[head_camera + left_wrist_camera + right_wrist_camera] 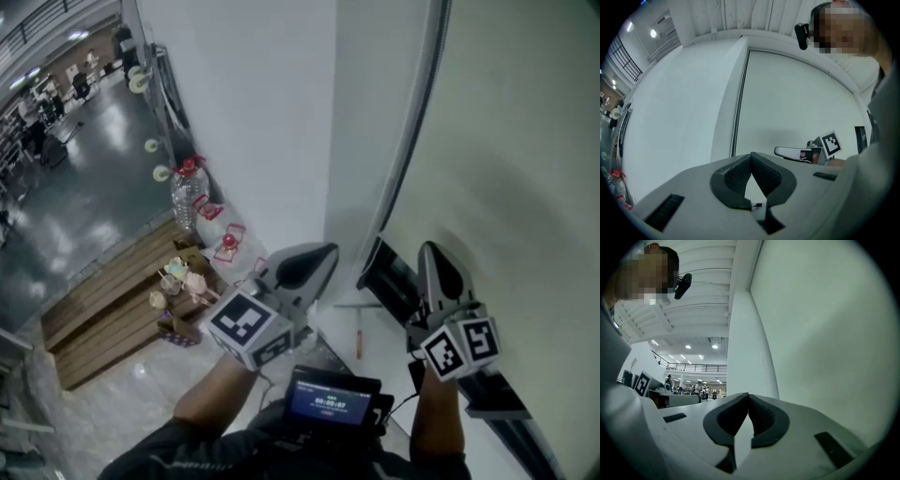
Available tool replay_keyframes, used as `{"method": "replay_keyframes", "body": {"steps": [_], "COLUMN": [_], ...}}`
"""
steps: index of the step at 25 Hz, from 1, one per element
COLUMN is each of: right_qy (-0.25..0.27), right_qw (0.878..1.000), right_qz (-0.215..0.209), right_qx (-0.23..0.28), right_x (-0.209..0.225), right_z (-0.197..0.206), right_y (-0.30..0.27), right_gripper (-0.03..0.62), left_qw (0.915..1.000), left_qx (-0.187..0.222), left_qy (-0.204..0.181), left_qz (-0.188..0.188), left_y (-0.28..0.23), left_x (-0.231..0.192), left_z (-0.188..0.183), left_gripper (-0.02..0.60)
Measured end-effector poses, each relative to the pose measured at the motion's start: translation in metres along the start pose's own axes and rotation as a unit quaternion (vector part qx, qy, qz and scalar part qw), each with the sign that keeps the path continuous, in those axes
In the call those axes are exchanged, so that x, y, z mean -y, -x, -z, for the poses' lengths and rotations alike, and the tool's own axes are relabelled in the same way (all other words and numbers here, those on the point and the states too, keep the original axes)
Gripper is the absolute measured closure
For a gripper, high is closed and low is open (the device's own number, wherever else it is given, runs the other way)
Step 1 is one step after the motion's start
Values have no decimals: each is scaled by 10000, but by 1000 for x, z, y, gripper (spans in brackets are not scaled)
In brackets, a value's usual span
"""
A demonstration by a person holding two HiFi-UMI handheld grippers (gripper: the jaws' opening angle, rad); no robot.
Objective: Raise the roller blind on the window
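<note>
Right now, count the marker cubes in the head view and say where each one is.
2. One cube rides the left gripper, lower centre; the second cube rides the right gripper, lower right beside the roller blind. None looks hidden.

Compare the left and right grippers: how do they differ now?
The left gripper is before the white wall, left of the bead chain; the right gripper is before the blind, right of it. Only the left gripper view shows the chain. Both are shut, empty.
</note>
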State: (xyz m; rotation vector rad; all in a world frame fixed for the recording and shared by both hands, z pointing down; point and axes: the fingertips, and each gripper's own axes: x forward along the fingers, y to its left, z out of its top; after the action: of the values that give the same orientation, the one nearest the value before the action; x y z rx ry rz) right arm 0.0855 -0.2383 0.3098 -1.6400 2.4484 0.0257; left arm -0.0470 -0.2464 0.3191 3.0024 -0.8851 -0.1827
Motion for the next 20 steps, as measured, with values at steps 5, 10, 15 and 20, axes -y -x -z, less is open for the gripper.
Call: {"method": "replay_keyframes", "body": {"steps": [5, 10, 15, 20], "right_qy": [-67, -51, -59, 14], "right_qw": [9999, 9989, 9970, 9943], "right_qz": [-78, -463, -772, -1051], "right_qx": [-24, -96, -71, -164], "right_x": [12, 22, 34, 43], "right_z": [-3, 0, 1, 3], "right_y": [-16, -39, -63, -96], "right_gripper": [559, 549, 510, 464], "left_qw": [10000, 9989, 9974, 9952], "left_qx": [-36, -129, -86, -145], "left_qy": [31, 55, -44, -129], "left_qz": [-52, -442, -715, -956], "left_y": [-14, -22, -26, -29], "left_x": [-5, -9, -8, -10], "left_z": [-3, -5, -10, -9], "left_gripper": [592, 592, 592, 592]}}
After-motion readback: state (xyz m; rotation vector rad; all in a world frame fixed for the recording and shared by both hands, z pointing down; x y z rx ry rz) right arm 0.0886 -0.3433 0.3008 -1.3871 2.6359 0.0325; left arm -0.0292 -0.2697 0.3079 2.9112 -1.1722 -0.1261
